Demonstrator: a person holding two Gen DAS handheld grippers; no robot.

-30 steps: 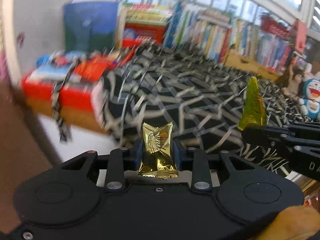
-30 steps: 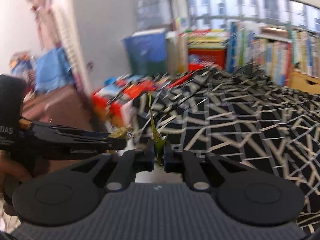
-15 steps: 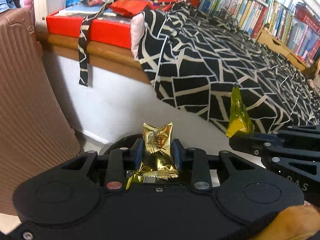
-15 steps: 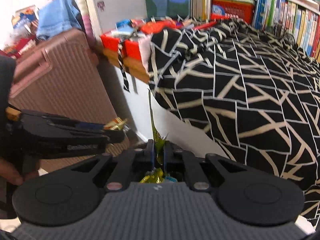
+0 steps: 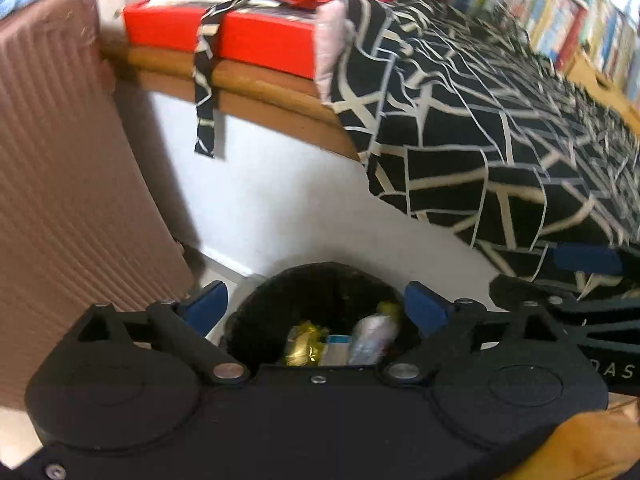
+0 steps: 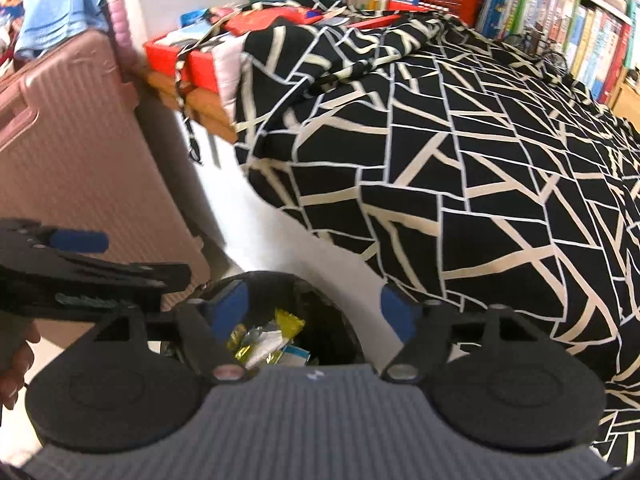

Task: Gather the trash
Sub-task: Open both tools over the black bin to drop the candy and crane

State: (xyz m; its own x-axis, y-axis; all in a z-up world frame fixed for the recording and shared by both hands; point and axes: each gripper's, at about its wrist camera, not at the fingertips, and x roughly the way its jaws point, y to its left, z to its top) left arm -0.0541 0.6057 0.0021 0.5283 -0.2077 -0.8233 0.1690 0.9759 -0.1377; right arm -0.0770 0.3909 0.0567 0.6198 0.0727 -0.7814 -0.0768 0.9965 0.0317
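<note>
my left claw [image 5: 316,304] and my right claw [image 6: 314,304] both hang over the round black trash bin [image 5: 256,312] on the floor, and the jaws of both are opening wide, with nothing between the blue pads. in the left view my right claw comes in from the right edge, just beside the bin. close on the left stands a pink ribbed suitcase [image 5: 60,184]. behind the bin is the white side of the bed [image 5: 280,200], and a black blanket with cream lines [image 6: 460,160] hangs down over its edge near the bin. a red flat box [image 5: 224,36] lies on the wooden ledge further back. inside the bin i see a gold foil wrapper [image 5: 302,346], a yellow-green wrapper [image 6: 289,322] and a pale crumpled packet [image 5: 374,338], lying together at the bottom.
</note>
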